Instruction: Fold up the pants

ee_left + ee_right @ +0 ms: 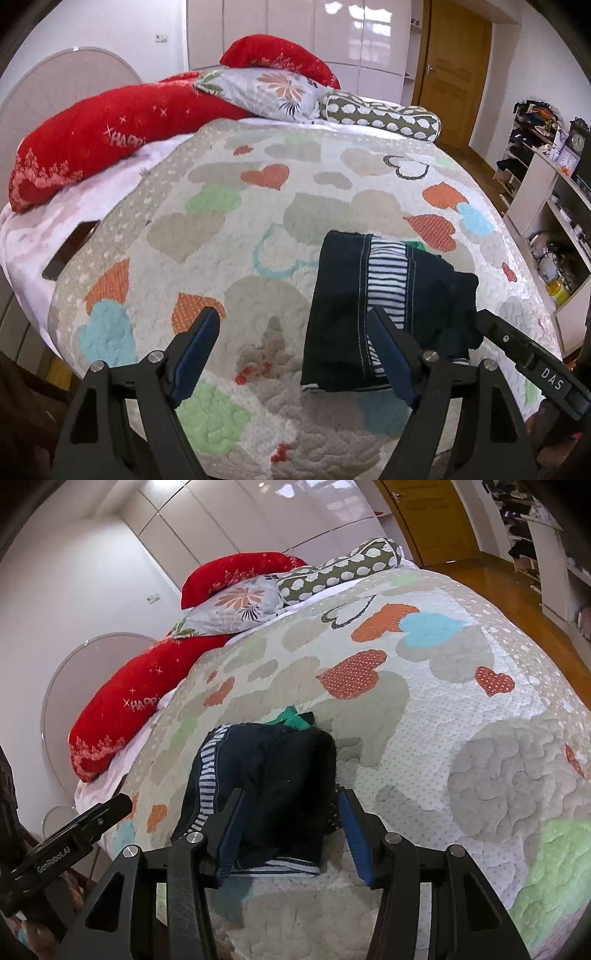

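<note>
Dark navy pants (388, 314) with a blue-and-white striped side band lie folded into a compact bundle near the foot edge of the bed, on a white quilted bedspread (258, 206) patterned with orange, green, blue and grey hearts. A scrap of green cloth (291, 718) peeks from under the far end of the bundle. The left gripper (295, 347) hovers with its jaws wide apart, nothing between them but quilt, its right blue pad overlapping the bundle's left side. The right gripper (291, 830) has its jaws apart astride the near end of the pants; whether the pads press the cloth I cannot tell. The risk, as I judge it: if either gripper drags or snags fabric while pulling away, the top layer could flop open and undo the fold. No container is near the pants; open shelves (554, 206) at the room's side hold clutter too small to name.
</note>
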Demonstrator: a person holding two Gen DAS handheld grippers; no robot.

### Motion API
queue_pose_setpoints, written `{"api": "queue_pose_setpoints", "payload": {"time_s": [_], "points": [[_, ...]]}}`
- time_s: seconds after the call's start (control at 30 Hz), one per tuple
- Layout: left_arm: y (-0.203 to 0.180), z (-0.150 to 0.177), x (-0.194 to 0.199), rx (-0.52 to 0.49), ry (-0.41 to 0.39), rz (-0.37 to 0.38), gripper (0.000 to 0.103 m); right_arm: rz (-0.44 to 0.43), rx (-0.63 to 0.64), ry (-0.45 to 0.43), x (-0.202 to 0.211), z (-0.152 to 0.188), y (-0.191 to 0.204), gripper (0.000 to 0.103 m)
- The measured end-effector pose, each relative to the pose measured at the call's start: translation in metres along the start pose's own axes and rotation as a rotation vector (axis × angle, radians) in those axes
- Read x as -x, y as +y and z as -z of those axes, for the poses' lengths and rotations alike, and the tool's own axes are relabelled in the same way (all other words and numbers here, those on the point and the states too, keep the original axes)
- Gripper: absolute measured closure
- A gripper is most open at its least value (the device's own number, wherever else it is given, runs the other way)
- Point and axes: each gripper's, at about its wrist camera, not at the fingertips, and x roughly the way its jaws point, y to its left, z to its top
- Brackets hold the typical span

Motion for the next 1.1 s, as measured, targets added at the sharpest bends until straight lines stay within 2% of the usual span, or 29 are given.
{"api": "queue_pose_setpoints", "payload": {"time_s": [0.23, 0.5, 0.8, 0.87, 1.1], "points": [[-0.004, 0.004, -0.003, -0.011, 0.011, -0.001, 0.022, 0.008, -0.007, 0.024, -0.007, 0.005, -0.002, 0.046], [-0.01, 0.007, -0.008, -0.024, 0.031, 0.01, 0.022, 0.009, -0.027, 0.013, -0.004, 0.005, -0.006, 0.044], [-0.005, 0.009, -0.018, 0.001, 0.068, 0.037, 0.022, 0.006, -0.04, 0.016, -0.006, 0.007, -0.009, 0.044], [0.001, 0.009, -0.023, 0.024, 0.088, 0.07, 0.022, 0.005, -0.043, 0.015, -0.006, 0.007, -0.01, 0.044], [0.04, 0.0, -0.056, 0.199, 0.176, 0.288, 0.022, -0.035, -0.09, 0.015, -0.01, 0.0, -0.024, 0.042]]}}
